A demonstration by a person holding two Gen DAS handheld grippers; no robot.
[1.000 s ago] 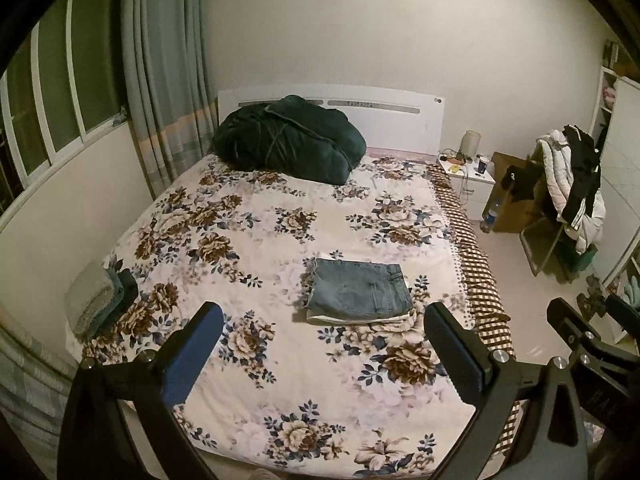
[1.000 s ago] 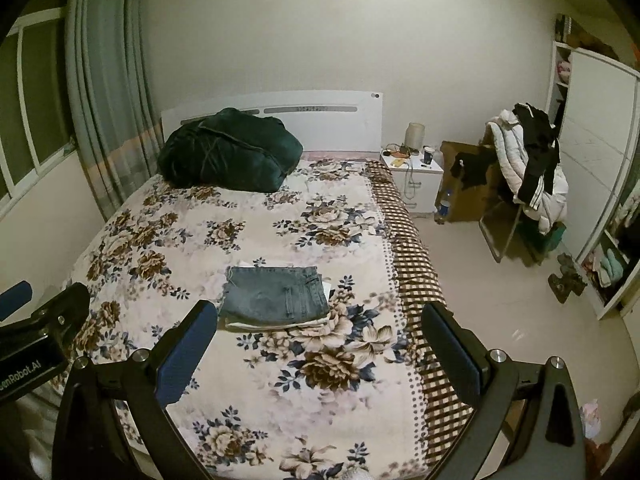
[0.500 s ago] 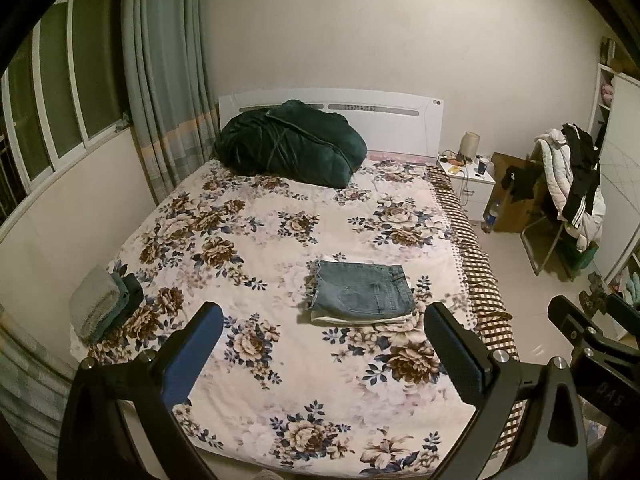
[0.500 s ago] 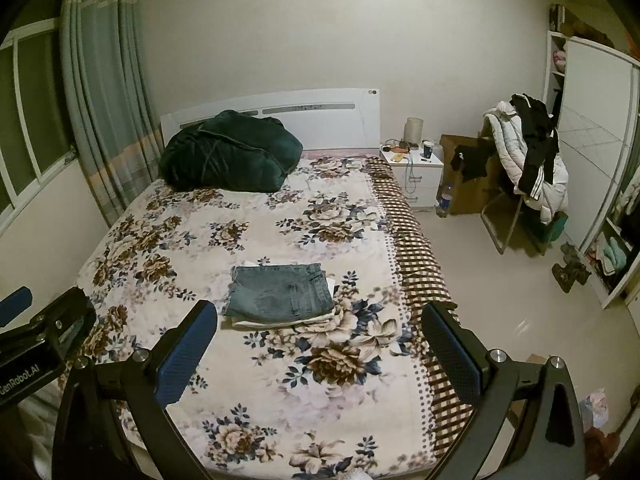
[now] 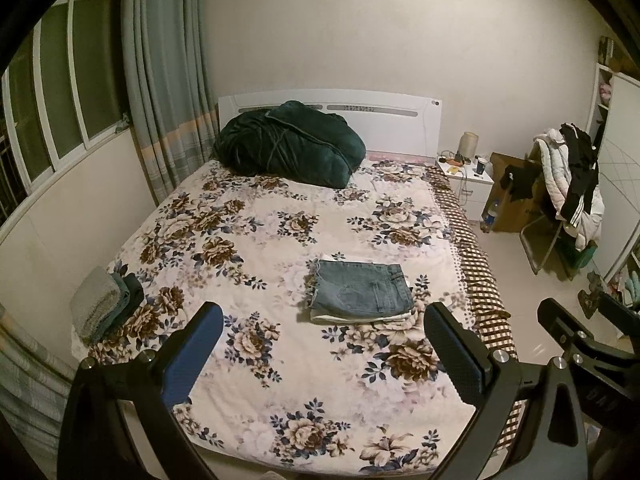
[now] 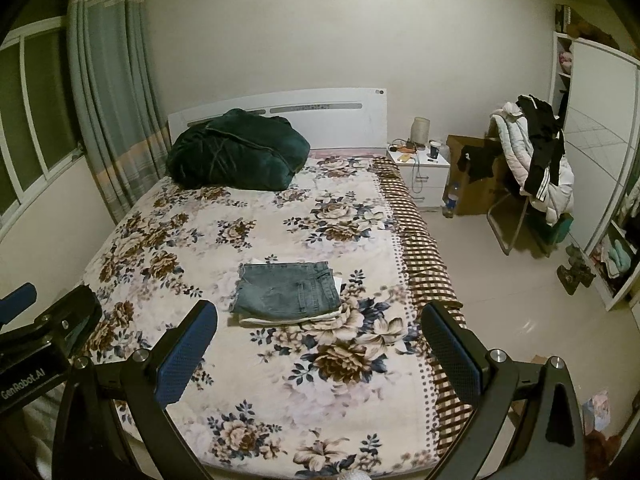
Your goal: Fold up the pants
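Note:
Blue denim pants (image 5: 362, 291) lie folded into a compact rectangle on a white folded garment, on the floral bedspread (image 5: 280, 248) toward the bed's right side. They also show in the right wrist view (image 6: 288, 292). My left gripper (image 5: 324, 340) is open and empty, held back above the foot of the bed. My right gripper (image 6: 320, 338) is open and empty, also above the foot of the bed, to the right of the left one. Neither touches the pants.
A dark green quilt (image 5: 288, 144) lies bundled at the headboard. Folded grey and green clothes (image 5: 104, 308) sit at the bed's left edge. A white nightstand (image 6: 420, 172), a cardboard box and a chair piled with jackets (image 6: 536, 168) stand on the right.
Both grippers have drawn back and risen away from the bed, so the bed and pants appear smaller. The pants have not moved. Both grippers stay open.

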